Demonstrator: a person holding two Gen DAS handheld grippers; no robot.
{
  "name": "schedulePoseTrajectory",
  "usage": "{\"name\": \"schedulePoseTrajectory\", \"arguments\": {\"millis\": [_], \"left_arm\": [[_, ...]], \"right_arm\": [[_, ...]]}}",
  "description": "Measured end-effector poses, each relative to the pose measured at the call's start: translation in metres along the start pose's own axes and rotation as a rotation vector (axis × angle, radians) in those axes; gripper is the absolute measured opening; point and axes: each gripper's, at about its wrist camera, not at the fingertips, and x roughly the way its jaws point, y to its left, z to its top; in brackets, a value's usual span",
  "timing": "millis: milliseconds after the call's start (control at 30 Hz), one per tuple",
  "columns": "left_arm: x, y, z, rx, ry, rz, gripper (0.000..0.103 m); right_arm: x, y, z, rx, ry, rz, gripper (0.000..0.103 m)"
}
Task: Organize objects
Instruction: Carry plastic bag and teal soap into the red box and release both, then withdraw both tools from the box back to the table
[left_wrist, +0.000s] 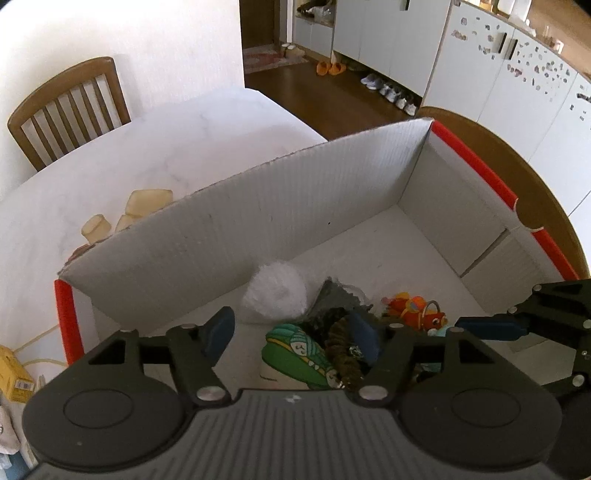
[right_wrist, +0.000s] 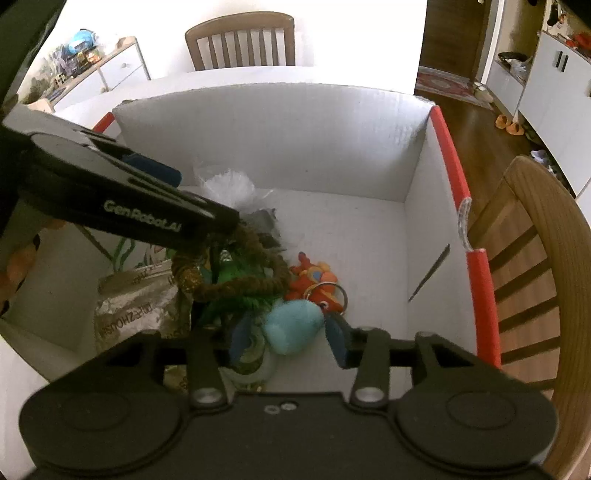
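1. A silver bag (right_wrist: 133, 306) lies at the left of the white box (right_wrist: 280, 140), partly hidden by the left gripper (left_wrist: 291, 334).
2. That gripper's fingers are wide apart over the brown rope (right_wrist: 236, 284), holding nothing.
3. The blue soft toy (right_wrist: 293, 325) sits between the right gripper (right_wrist: 286, 341) fingers; whether they squeeze it is hard to tell.
4. The box stands on a white table (left_wrist: 147, 147) with wooden chairs (left_wrist: 70, 107) around.
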Motion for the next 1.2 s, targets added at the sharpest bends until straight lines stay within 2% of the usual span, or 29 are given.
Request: {"name": "schedulePoseTrajectory", "arguments": {"millis": [267, 500, 633, 733, 933, 1033, 1200], "left_arm": [[-0.020, 0.003, -0.002, -0.012, -0.046, -0.005, 0.068], [-0.054, 0.005, -0.015, -0.023, -0.118, -0.020, 0.069], [-0.075, 0.008, -0.022, -0.035, -0.156, -0.044, 0.069], [-0.088, 0.010, -0.027, -0.041, -0.180, -0.051, 0.077], [-0.113, 0.016, -0.040, -0.044, -0.223, -0.075, 0.077], [-0.125, 0.020, -0.049, -0.035, -0.244, -0.078, 0.082], [-0.147, 0.030, -0.065, 0.001, -0.281, -0.067, 0.085]], "right_arm": [[-0.025, -0.001, 0.001, 0.024, -0.060, 0.025, 0.059], [-0.058, 0.004, 0.003, 0.055, -0.137, 0.065, 0.063], [-0.071, 0.008, 0.003, 0.069, -0.172, 0.078, 0.072], [-0.080, 0.011, 0.002, 0.088, -0.194, 0.083, 0.077], [-0.096, 0.021, -0.005, 0.115, -0.237, 0.078, 0.085], [-0.105, 0.030, -0.008, 0.127, -0.262, 0.075, 0.087], [-0.120, 0.050, -0.010, 0.128, -0.307, 0.063, 0.094]]}}
